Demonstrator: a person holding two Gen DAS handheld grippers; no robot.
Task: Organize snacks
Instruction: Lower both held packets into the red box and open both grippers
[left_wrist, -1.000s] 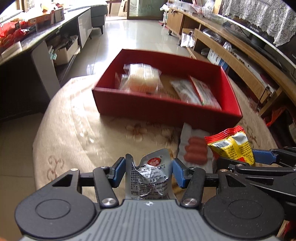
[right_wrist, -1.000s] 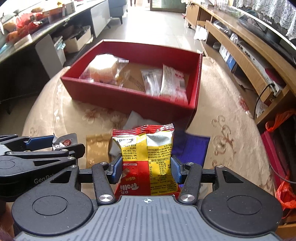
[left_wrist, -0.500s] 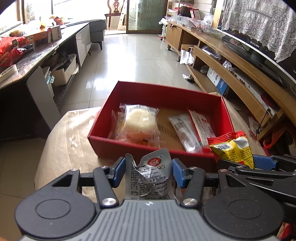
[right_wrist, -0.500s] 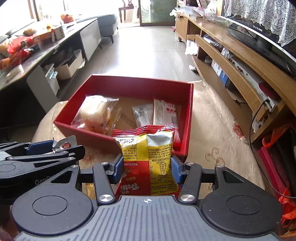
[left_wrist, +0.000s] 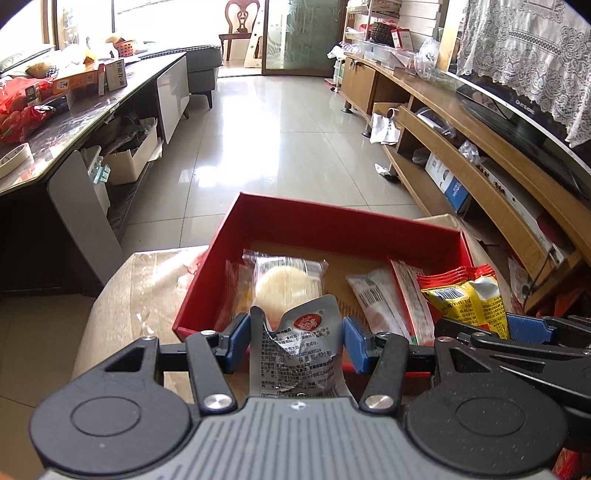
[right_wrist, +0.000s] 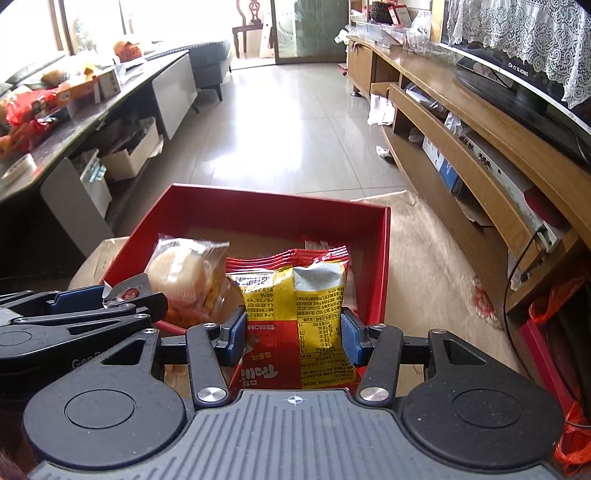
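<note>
Left wrist view shows the left gripper (left_wrist: 295, 341) with its jaws closed partway onto a crumpled silver foil sachet (left_wrist: 295, 350), pinched by its sides so its red round logo and small printed text face the camera; the characters are too small to read. Just right of it, the right gripper (right_wrist: 293, 334) clamps a red-and-yellow crinkle-edged snack bag (right_wrist: 295, 314) the same way, jaws narrowed against its sides, back panel up with a barcode and dense yellow print; large white lettering near its bottom looks Korean, though I cannot read it. Both packets hang over the near wall of the shallow red cardboard box (left_wrist: 347, 225), which sits on a beige patterned cloth over the counter (left_wrist: 147, 280). I judge they are carried this way to be dropped inside. Within the box lie a clear-wrapped round pale cake (left_wrist: 286, 284) at the left and a white barcoded packet (left_wrist: 373, 299) with a thin red-striped packet (left_wrist: 410, 295) toward the right.
</note>
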